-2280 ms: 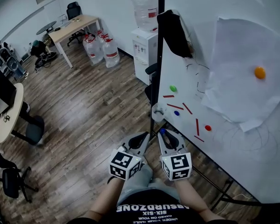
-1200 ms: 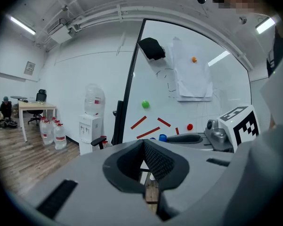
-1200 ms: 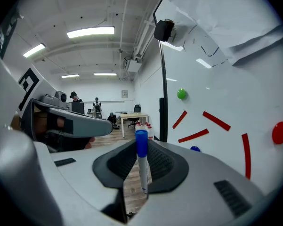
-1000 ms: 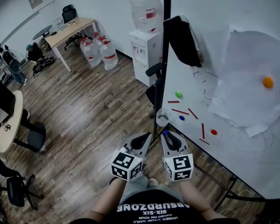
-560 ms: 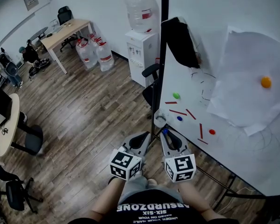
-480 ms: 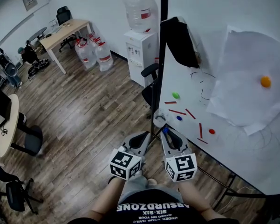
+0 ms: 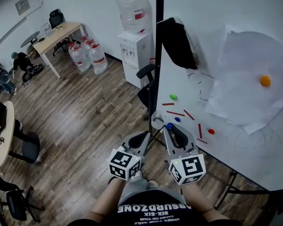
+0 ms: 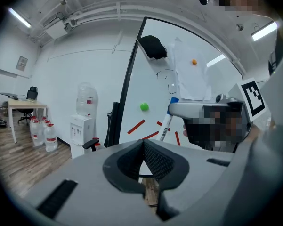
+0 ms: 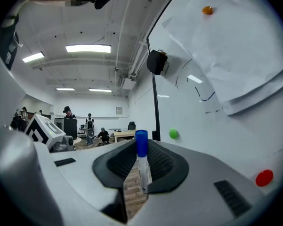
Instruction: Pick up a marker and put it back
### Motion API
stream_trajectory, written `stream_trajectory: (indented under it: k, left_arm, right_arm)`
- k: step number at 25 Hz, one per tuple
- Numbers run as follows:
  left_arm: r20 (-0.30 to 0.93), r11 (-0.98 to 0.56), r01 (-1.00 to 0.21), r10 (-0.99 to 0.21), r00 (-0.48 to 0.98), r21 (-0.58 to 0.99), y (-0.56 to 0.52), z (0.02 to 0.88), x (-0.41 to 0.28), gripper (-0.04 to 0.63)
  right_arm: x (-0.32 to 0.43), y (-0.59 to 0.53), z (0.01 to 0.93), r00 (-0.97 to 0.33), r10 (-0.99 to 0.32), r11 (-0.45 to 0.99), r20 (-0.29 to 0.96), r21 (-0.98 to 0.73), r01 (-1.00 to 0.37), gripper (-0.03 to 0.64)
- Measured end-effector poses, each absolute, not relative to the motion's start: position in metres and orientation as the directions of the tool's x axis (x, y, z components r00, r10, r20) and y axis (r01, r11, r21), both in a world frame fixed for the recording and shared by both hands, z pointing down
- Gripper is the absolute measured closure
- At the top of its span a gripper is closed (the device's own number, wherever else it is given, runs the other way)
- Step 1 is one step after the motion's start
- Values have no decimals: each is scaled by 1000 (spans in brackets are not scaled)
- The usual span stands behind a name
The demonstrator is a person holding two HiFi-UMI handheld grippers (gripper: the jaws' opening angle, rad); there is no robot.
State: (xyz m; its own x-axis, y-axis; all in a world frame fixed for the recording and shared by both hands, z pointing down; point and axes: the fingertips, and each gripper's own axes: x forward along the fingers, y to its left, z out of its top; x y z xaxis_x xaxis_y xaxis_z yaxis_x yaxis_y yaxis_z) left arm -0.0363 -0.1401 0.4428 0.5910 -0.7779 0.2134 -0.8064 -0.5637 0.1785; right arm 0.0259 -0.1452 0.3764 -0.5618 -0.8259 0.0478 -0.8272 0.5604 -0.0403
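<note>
A white marker with a blue cap (image 9: 142,166) stands upright between the jaws of my right gripper (image 9: 140,149), which is shut on it. In the head view the right gripper (image 7: 172,129) holds the marker (image 7: 169,126) close to the lower left corner of the whiteboard (image 7: 235,36), beside a small round cup (image 7: 157,120) at the board's edge. My left gripper (image 7: 142,138) hangs level beside it, its jaws closed together on nothing. The left gripper view shows its own closed jaws (image 8: 142,145) and the marker (image 8: 164,126) off to the right.
The whiteboard carries a loose paper sheet (image 7: 254,93), a black eraser (image 7: 176,41), red strokes, and green (image 7: 173,97), blue (image 7: 177,119), red (image 7: 211,131) and orange (image 7: 264,80) magnets. A water dispenser (image 7: 132,46), bottles and a desk (image 7: 56,34) stand behind on the wooden floor.
My right gripper has risen with the marker, toward the whiteboard's lower corner. The left gripper has stayed about where it was.
</note>
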Motion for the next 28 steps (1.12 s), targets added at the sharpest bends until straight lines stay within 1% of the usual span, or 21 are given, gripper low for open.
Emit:
stream_trajectory:
  k: [5,12,28]
  left_arm:
    - [214,-582,-792,-763,611,184,-146,444,-34,589]
    - [193,-607,-772,-748,635,188,-156,436,-31,589]
    - [202,-632,-753,-725,658,185,-187,441,-42,588]
  right_arm:
    - [28,-149,365,-546,-837,546,19,-16,-838,552]
    - [26,-161,365,-522,-853,522,27,-16,-853,552]
    - [8,-199,358,-511,-859,511,3,0,-859,552]
